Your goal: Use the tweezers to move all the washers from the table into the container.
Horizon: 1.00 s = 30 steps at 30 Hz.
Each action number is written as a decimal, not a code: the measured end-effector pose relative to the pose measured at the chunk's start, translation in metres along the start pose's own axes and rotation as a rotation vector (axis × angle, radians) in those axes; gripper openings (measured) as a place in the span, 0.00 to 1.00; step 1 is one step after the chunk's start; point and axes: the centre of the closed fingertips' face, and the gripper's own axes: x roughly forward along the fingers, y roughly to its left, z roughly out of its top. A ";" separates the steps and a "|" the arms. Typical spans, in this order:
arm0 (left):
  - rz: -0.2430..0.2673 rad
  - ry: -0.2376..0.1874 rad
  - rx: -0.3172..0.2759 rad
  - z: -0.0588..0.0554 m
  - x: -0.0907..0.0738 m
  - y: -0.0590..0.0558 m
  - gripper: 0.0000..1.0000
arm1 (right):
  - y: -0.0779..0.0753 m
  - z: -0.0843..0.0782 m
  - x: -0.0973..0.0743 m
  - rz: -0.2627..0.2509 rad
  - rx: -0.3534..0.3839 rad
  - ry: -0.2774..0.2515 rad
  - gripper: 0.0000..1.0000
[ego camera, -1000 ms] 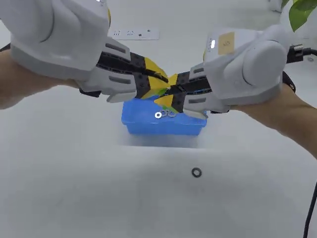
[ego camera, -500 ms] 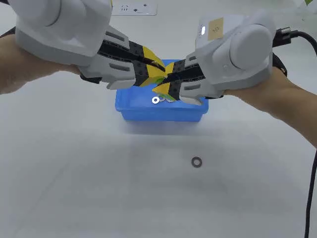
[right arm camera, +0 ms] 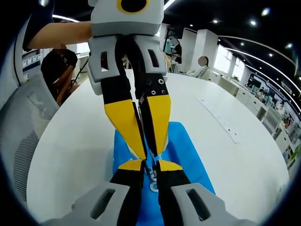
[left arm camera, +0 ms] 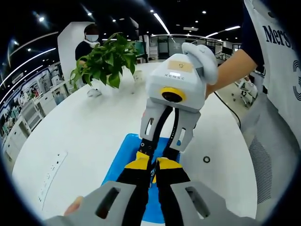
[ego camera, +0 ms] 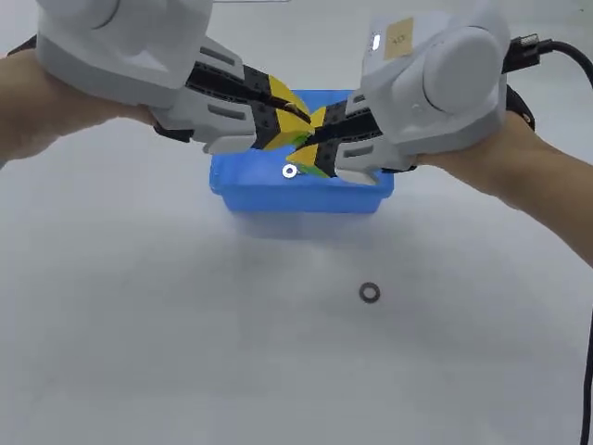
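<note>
1 washer (ego camera: 370, 293) is left out on the table (ego camera: 139, 352), near side of the container (ego camera: 278, 199) and a bit to the right, well apart from it & from both my grippers. At least 1 washer (ego camera: 290, 171) is in the blue container already, lying on its floor just under my tips. So by my count most of the job's done, 1 pick to go, though I can't see the whole table. In the right gripper view a thin metal sliver runs between my right jaws down toward that boxed washer; I take it for the tweezers (right arm camera: 151, 172), too small to be sure. My right gripper (ego camera: 320, 153) has its jaws pressed nearly together on that sliver. My left gripper (ego camera: 295, 125) comes in from the left, jaws drawn together w/ only a hairline gap; can't tell if they're pinching anything. The 2 grippers meet tip to tip over the container. Vs 1 s ago: the head cam has swung, so the whole scene sits higher in frame. The table washer hasn't budged relative to the box. 2 or 3 washers showed in the box then, 1 shows now, the rest prob. hidden behind my right jaws. My tips now reach further over the box's middle.
</note>
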 end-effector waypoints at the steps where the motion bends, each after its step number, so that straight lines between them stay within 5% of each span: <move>1: -0.002 0.001 0.003 0.000 0.000 0.000 0.08 | 0.000 0.000 0.000 0.000 0.003 0.001 0.11; 17: 0.009 -0.002 0.033 0.014 -0.007 -0.006 0.08 | 0.000 0.010 -0.014 -0.019 0.009 -0.021 0.12; 23: 0.007 -0.018 0.057 0.032 -0.015 -0.015 0.08 | 0.003 0.021 -0.029 -0.030 0.009 -0.046 0.12; 30: 0.016 -0.036 0.047 0.038 -0.020 -0.024 0.07 | 0.012 0.024 -0.050 -0.050 0.003 -0.040 0.12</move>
